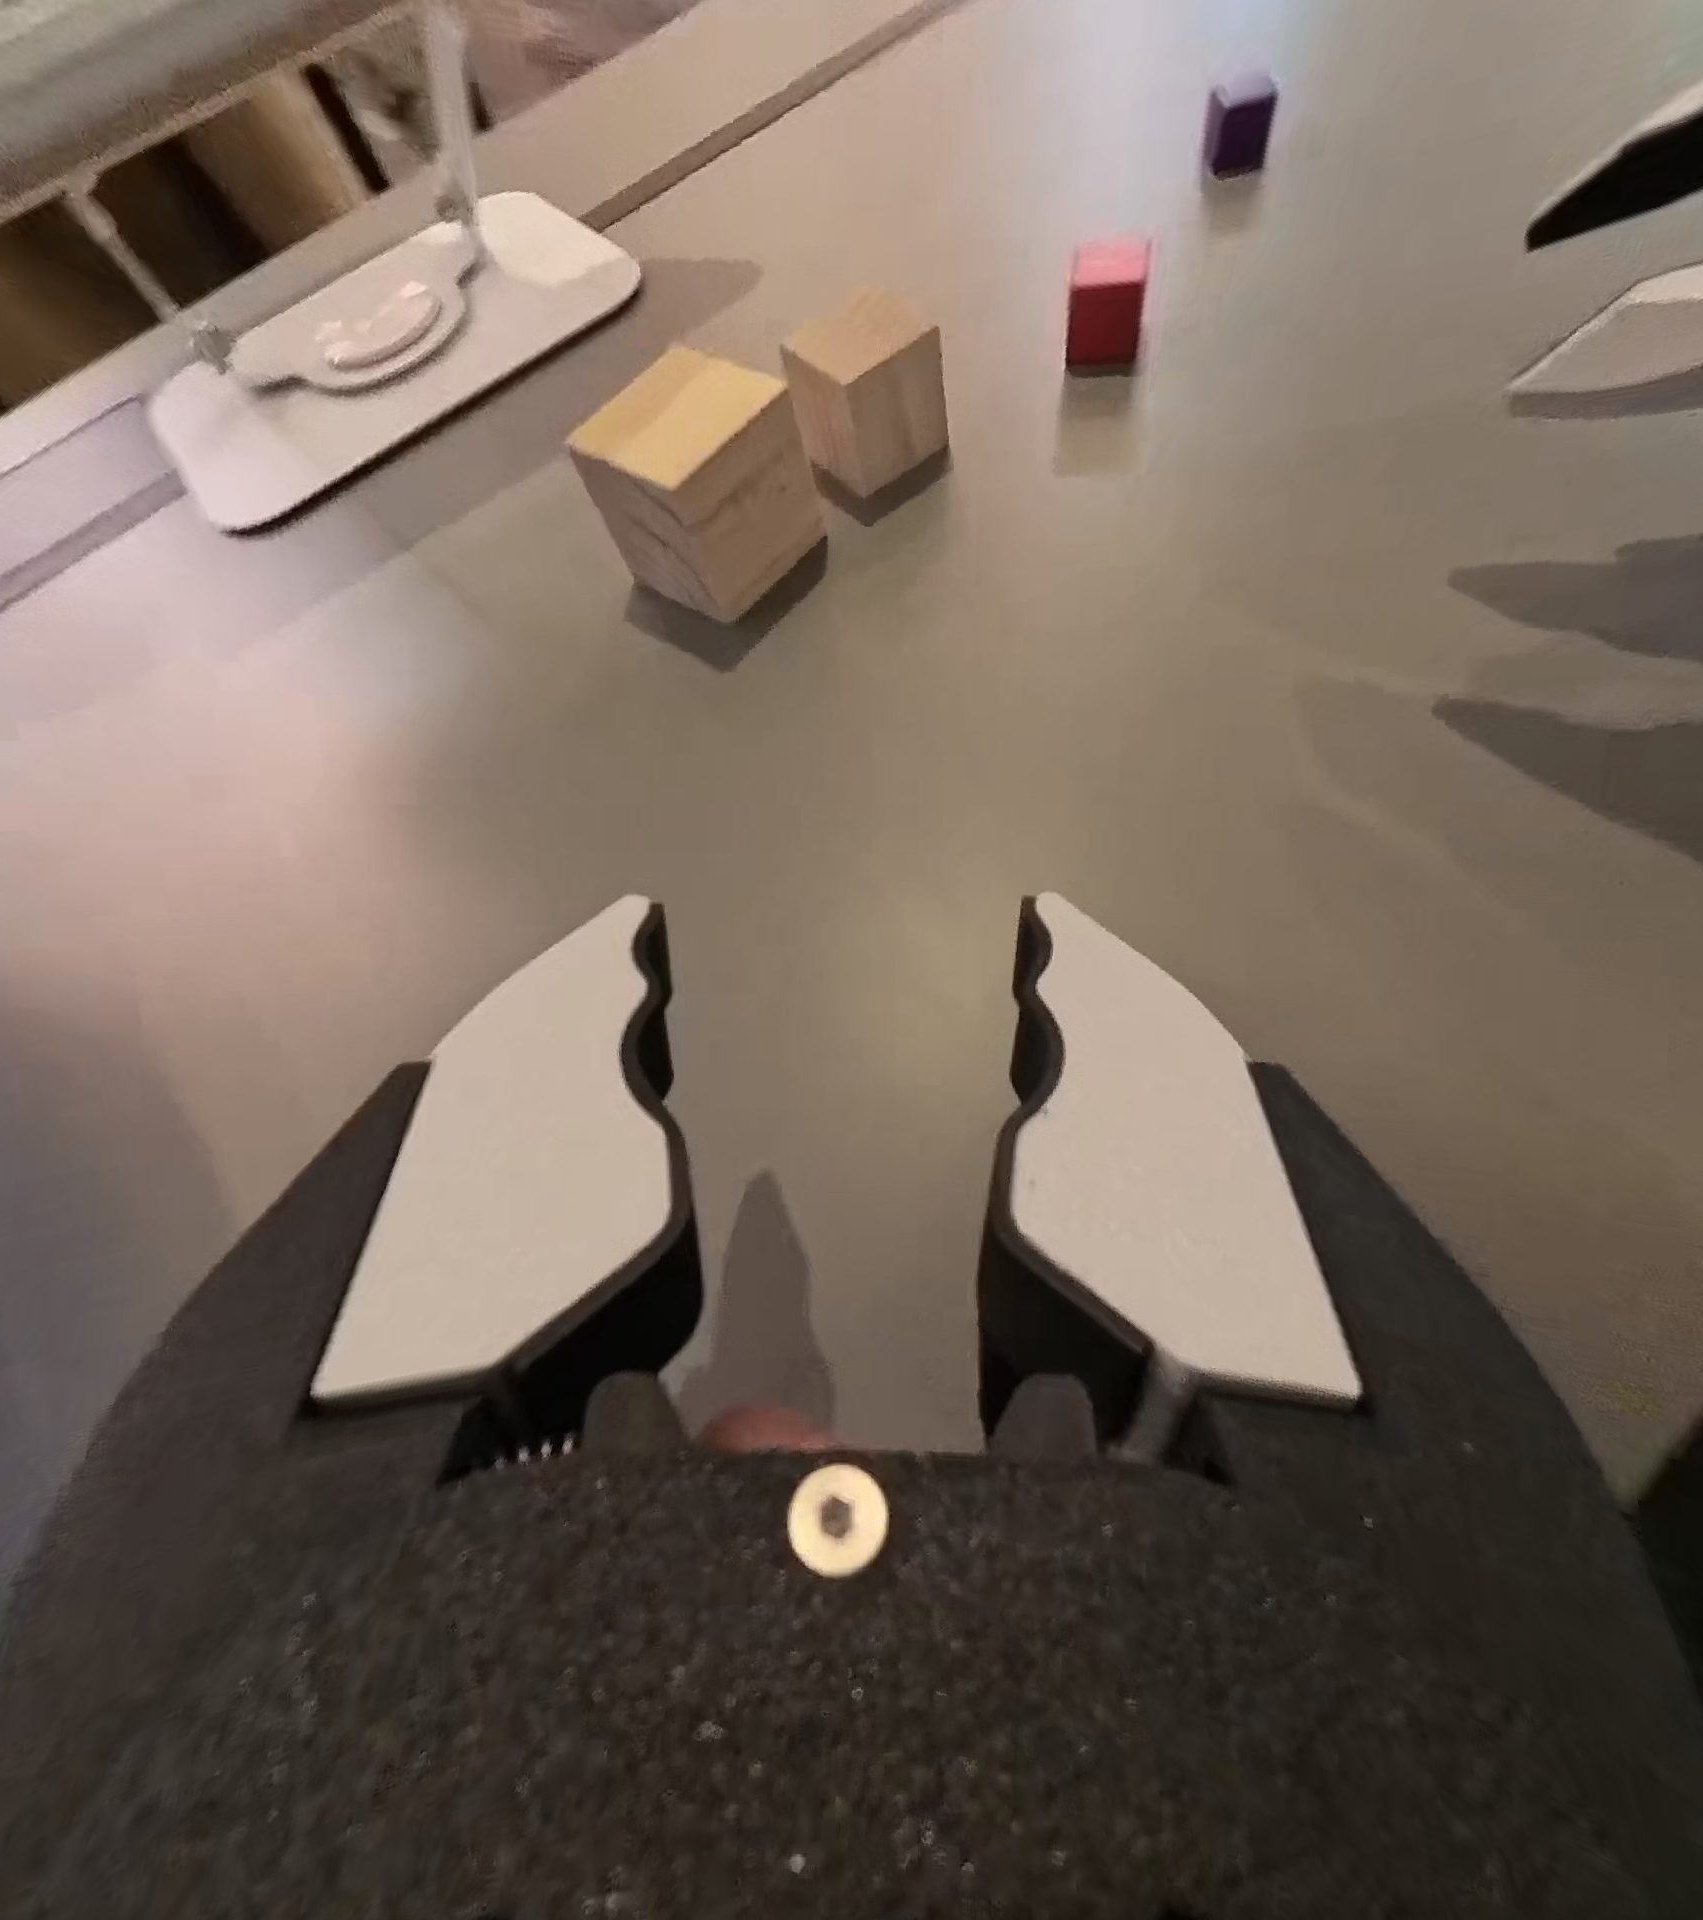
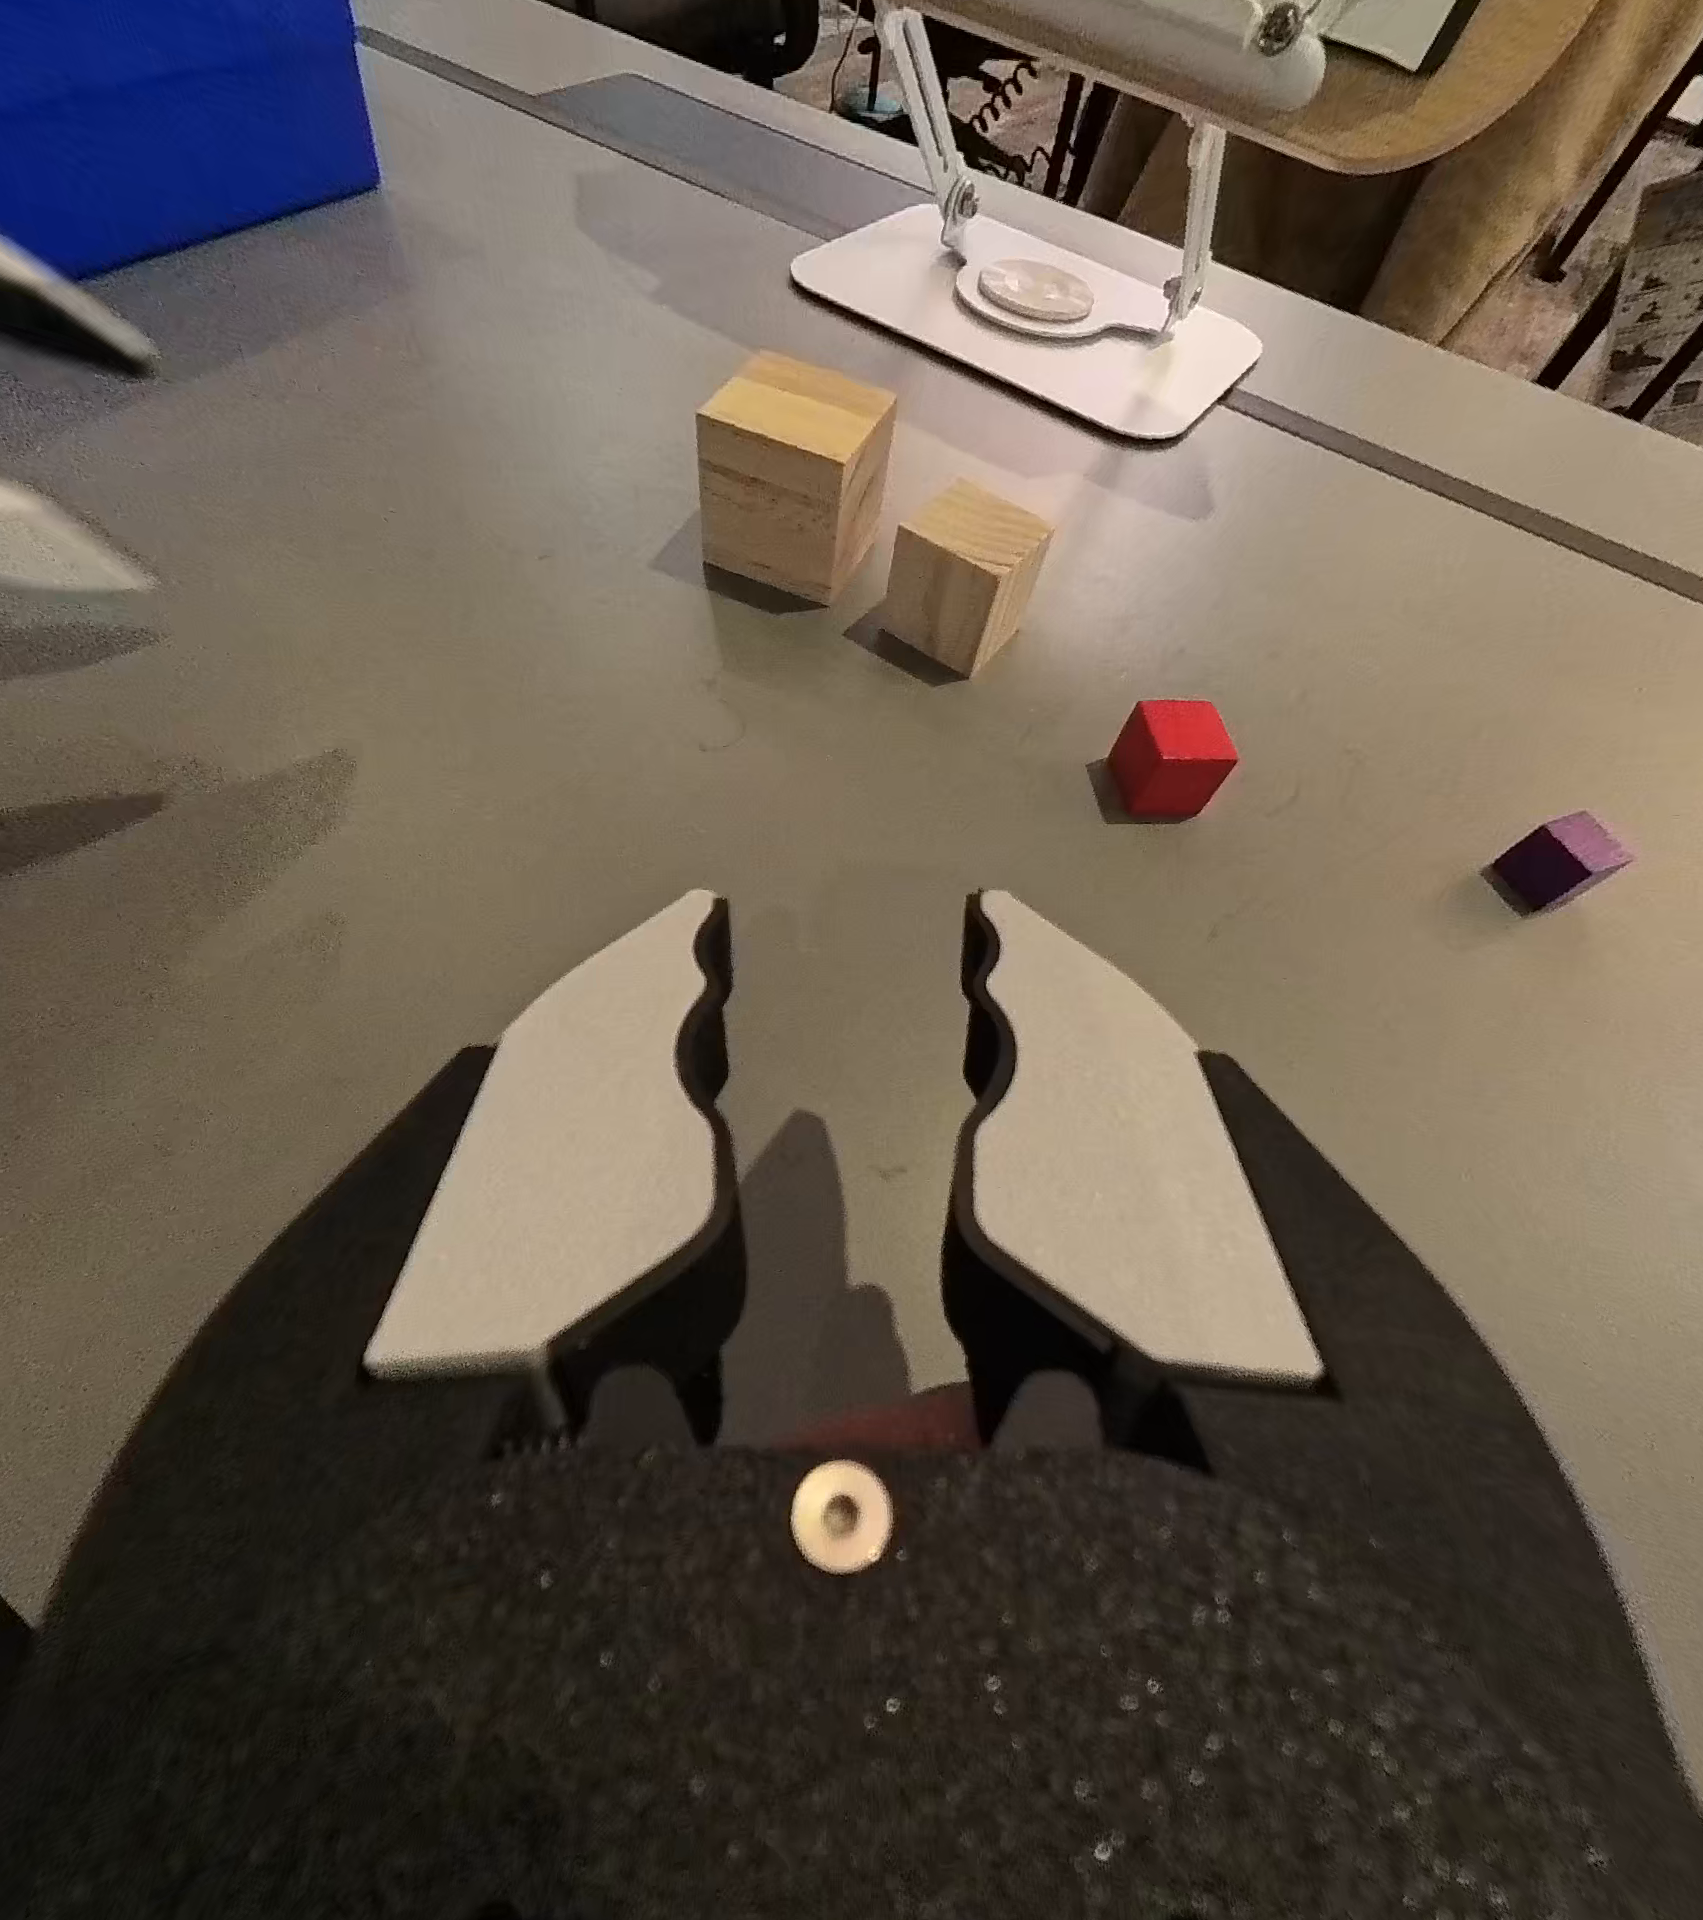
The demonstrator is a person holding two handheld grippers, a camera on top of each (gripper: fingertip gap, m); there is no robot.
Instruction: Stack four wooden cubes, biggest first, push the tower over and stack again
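Four cubes stand apart on the grey table. The biggest plain wooden cube (image 1: 701,483) (image 2: 793,473) stands next to a smaller plain wooden cube (image 1: 866,387) (image 2: 969,574). A red cube (image 1: 1107,301) (image 2: 1171,756) and the smallest, a purple cube (image 1: 1240,123) (image 2: 1562,860), lie farther right. My left gripper (image 1: 842,925) is open and empty, above the table short of the cubes. My right gripper (image 2: 847,920) is open and empty, also short of them. It also shows at the right edge of the left wrist view (image 1: 1522,312).
A white stand with a flat base (image 1: 390,353) (image 2: 1029,322) sits at the table's far edge behind the wooden cubes. A blue box (image 2: 120,114) stands at the far left. The table edge runs behind the stand. From my right tips it is roughly 12 cm to the red cube (image 2: 1171,756); from my left, 25 cm.
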